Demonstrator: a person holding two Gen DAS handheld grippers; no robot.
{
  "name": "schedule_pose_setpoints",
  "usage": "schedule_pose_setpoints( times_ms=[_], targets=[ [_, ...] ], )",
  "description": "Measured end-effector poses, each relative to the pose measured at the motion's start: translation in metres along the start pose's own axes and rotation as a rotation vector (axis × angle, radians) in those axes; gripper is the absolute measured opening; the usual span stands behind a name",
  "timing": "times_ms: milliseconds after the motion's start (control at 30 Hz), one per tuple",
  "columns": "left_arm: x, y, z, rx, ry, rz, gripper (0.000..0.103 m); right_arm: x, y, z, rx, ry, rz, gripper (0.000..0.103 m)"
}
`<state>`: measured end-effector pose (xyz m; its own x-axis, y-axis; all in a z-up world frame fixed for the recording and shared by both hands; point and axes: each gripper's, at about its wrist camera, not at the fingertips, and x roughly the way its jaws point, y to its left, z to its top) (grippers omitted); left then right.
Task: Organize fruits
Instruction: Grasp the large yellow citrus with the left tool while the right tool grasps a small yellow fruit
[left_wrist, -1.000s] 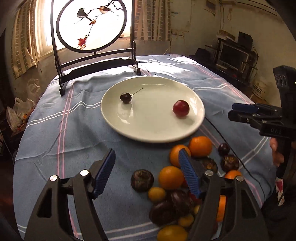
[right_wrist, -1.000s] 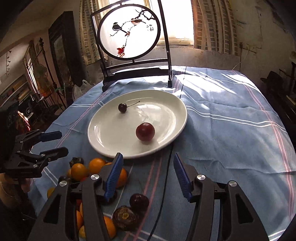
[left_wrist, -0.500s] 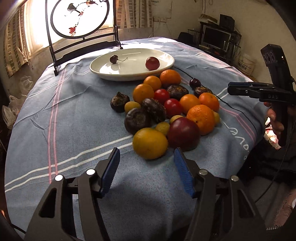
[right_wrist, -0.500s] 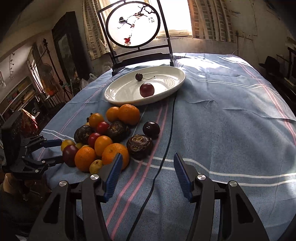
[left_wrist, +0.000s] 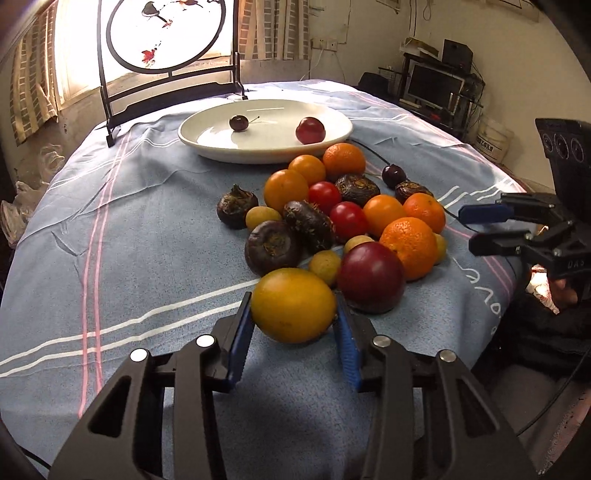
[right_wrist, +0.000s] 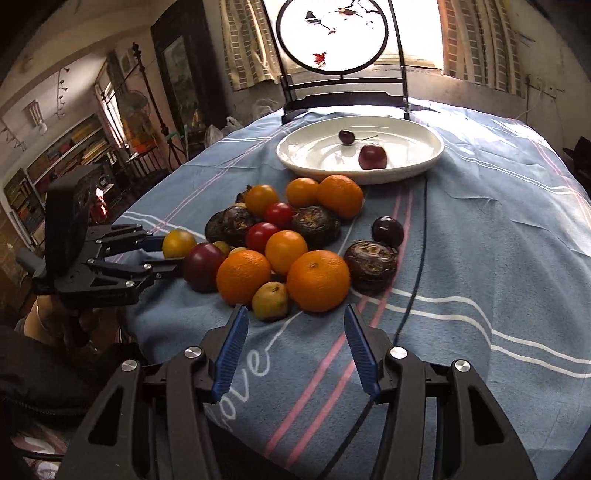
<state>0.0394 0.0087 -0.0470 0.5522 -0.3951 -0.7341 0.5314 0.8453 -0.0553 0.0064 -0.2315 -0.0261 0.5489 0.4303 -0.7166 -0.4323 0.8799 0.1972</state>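
The yellow-orange fruit (left_wrist: 293, 305) sits squarely between the left gripper (left_wrist: 293, 334) jaws, which are closing narrow around it; the right gripper (right_wrist: 295, 354) jaws, also closing, are empty.

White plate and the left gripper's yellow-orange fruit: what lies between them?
In the left wrist view, the fruit pile fills the stretch between white plate and yellow-orange fruit.

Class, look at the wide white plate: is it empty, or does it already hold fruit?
Not empty. The wide white plate holds a dark stemmed cherry and a round red fruit; the rest lies bare.
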Motion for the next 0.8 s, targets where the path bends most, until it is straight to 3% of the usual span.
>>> schedule_pose_setpoints(
  times_ms=[100,300,733,800],
  targets=[
    [-0.009,0.008,-0.001,-0.032,-0.011,0.002,0.040,0.005,0.014,0.000,-0.047,0.014,0.050,0.045],
    [-0.012,0.015,-0.003,-0.057,-0.012,0.005,0.041,0.025,0.018,0.004,-0.047,0.036,0.013,0.033],
    [-0.013,0.015,-0.003,-0.068,-0.016,-0.005,0.041,0.034,0.018,0.005,-0.069,0.010,0.007,0.031],
    [-0.014,0.015,-0.004,-0.068,-0.016,-0.004,0.041,0.033,0.016,0.005,-0.059,0.005,0.008,0.023]
  ],
)
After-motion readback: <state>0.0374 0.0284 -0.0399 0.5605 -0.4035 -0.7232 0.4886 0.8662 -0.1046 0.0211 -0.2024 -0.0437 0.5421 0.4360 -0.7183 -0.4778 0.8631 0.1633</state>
